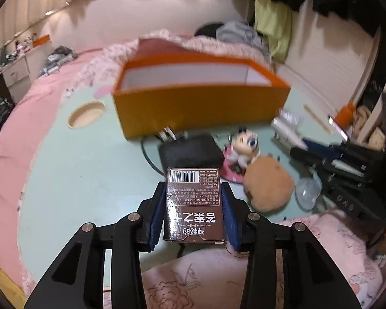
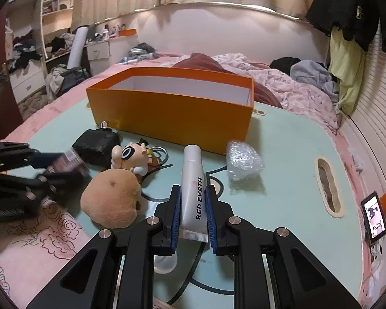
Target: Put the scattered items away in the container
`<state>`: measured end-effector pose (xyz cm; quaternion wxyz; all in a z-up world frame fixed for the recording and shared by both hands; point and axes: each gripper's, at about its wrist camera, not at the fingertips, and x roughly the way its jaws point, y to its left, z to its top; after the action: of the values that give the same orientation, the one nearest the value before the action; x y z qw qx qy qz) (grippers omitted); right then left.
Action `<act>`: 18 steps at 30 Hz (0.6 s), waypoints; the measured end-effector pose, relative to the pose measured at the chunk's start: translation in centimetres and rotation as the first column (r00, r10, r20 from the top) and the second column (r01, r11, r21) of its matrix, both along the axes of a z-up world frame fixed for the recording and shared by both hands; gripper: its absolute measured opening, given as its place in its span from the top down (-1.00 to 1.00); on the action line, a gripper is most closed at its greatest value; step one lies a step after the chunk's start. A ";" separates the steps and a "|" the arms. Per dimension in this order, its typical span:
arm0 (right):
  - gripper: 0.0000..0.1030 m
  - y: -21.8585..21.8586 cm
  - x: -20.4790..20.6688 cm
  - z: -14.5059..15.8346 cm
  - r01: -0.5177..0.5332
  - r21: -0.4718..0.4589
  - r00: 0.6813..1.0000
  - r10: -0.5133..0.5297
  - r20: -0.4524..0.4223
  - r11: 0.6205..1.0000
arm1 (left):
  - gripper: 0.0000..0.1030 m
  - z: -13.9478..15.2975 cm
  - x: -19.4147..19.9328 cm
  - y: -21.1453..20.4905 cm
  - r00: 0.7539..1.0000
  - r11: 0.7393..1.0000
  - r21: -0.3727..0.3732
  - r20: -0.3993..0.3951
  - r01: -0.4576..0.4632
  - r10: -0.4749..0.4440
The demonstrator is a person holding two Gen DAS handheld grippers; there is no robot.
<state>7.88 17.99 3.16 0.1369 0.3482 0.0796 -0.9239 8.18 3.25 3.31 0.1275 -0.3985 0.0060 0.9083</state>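
- Left wrist view: the left gripper [image 1: 194, 206] pinches a brown card box [image 1: 194, 203] between its blue pads, over the near edge of the green tabletop [image 1: 90, 167].
- The right gripper [image 2: 193, 208] is pressed onto a white tube [image 2: 193, 193], also near that edge.
- An open orange box [image 2: 172, 113] sits toward the far edge, seemingly empty.
- A plush [image 2: 110, 200], doll [image 2: 128, 157], black pouch [image 2: 97, 144] and bubble wrap [image 2: 244, 164] lie between.
- Risk: the slick tube could slide out, or either load could clip the box's near wall.
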 end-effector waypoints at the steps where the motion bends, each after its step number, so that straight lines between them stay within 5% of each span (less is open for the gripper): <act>1: 0.66 0.0 0.0 0.1 0.003 -0.003 1.000 -0.003 0.002 1.000 | 0.19 0.7 0.5 -0.5 0.999 1.000 0.021 -0.031 -0.017 0.018; 9: 0.66 -0.7 0.8 2.4 0.010 -0.117 1.000 -0.006 0.028 0.993 | 0.19 3.8 1.0 -2.7 0.990 0.987 0.134 -0.099 -0.091 0.105; 13: 0.66 -2.0 1.2 3.8 -0.028 -0.201 0.998 0.039 0.050 0.979 | 0.19 3.5 0.7 -1.7 0.984 0.989 0.103 -0.134 -0.105 0.118; 18: 0.66 -3.5 2.2 3.0 0.006 -0.117 1.000 -0.006 0.004 0.993 | 0.19 1.2 0.0 -0.9 0.990 0.992 0.060 -0.070 -0.115 0.119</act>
<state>10.05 14.44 6.17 0.1545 0.3415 0.0242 -0.9268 8.14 2.35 4.52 0.0848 -0.3609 -0.0380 0.9280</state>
